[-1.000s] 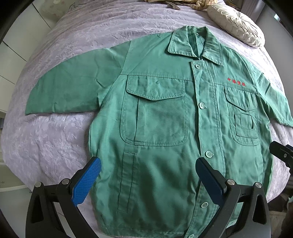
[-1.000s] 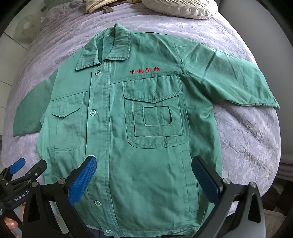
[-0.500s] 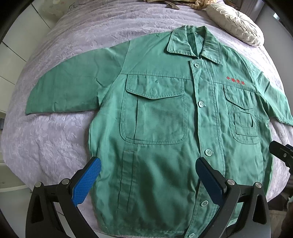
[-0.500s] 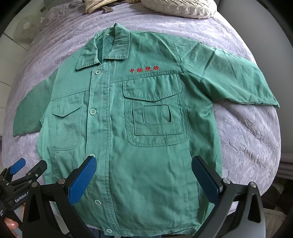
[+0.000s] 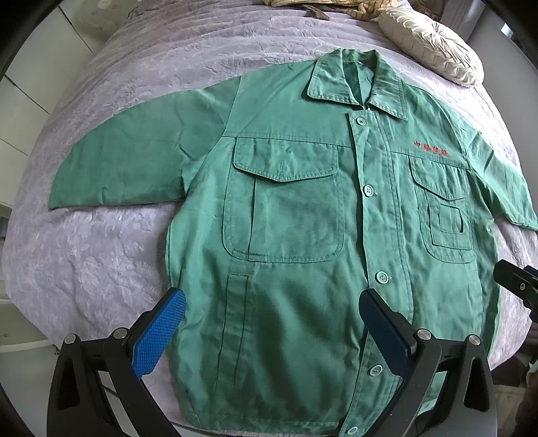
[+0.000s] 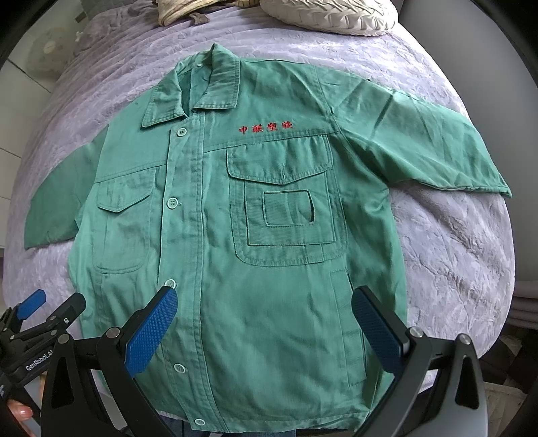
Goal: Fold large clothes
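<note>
I am seeing a green jacket [image 5: 302,235] with red lettering [image 6: 266,127] lying on a lilac embossed bedspread [image 5: 101,255], my claw pads [image 5: 158,332] showing blue

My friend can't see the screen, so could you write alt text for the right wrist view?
A green work jacket lies buttoned and face up on a lilac bedspread, sleeves spread out, red lettering on its chest. The right tongs hover open over its hem, empty, with the left tongs at the lower left. A cream cushion sits beyond the collar.
</note>
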Tool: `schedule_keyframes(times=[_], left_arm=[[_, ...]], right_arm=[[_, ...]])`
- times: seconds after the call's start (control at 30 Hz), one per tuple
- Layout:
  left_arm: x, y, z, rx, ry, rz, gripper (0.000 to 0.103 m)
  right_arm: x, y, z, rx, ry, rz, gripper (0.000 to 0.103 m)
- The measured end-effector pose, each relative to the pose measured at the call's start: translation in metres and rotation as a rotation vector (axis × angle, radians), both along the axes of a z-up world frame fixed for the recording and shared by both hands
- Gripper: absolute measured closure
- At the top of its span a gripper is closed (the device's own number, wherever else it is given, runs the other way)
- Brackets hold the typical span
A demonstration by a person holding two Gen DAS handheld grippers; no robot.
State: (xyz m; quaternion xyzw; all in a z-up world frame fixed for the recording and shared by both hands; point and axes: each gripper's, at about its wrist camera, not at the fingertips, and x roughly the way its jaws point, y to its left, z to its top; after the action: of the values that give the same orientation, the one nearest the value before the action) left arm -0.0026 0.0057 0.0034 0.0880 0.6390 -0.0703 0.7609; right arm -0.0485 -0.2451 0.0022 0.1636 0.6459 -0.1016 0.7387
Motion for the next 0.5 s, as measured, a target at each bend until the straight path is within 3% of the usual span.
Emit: schedule_keyframes(times=[0.5], left_arm=[[-0.0026,0.0032,0.0027,-0.004,-0.006,0.0,0.0]], right_arm=[[-0.0044,0.004,0.0033,-0.007,-0.004,0.001,0.0]])
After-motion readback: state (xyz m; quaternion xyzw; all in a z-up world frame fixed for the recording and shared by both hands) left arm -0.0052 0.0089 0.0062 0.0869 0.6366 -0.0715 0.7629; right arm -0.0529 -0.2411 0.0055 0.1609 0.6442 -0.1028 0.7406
